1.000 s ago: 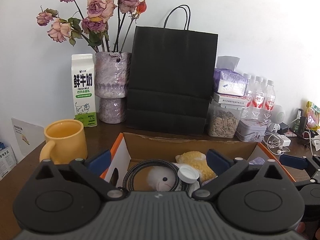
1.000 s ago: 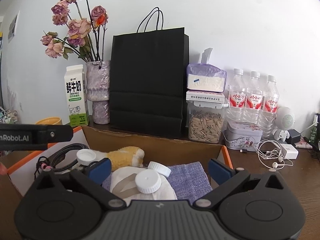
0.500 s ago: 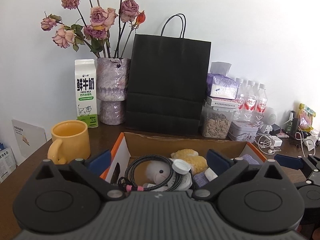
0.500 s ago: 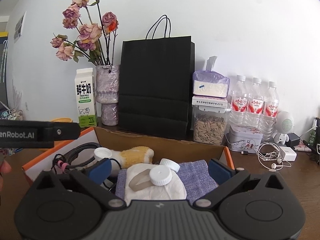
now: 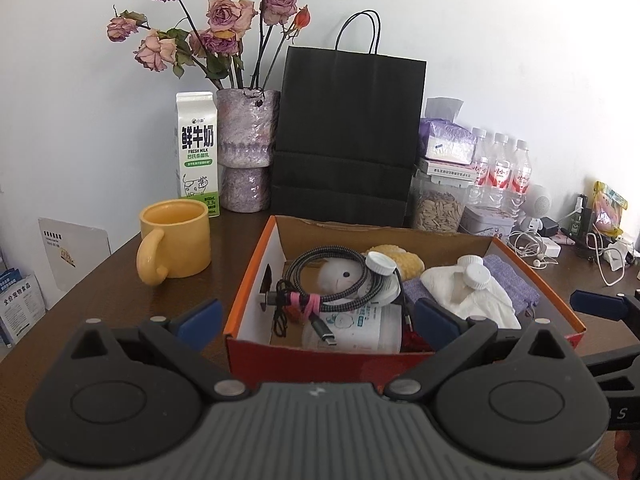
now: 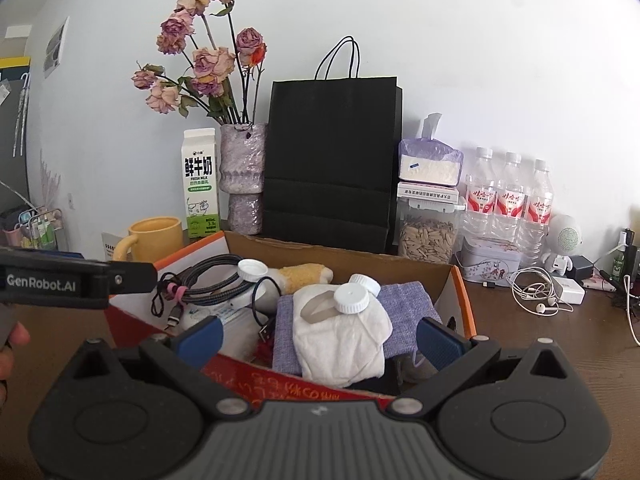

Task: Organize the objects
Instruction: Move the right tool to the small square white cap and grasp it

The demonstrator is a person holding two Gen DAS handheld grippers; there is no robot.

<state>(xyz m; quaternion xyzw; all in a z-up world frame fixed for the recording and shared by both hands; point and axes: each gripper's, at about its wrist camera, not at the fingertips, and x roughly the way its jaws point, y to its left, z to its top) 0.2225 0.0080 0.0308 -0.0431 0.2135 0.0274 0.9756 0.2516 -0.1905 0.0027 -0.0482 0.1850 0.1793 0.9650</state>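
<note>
Both my jaws gape wide, empty; the cardboard box sits just ahead, cable coiled inside, probably tied to stay tidy.

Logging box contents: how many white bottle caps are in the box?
3: one on the coiled cable, two on the white cloth. More may be hidden underneath.
</note>
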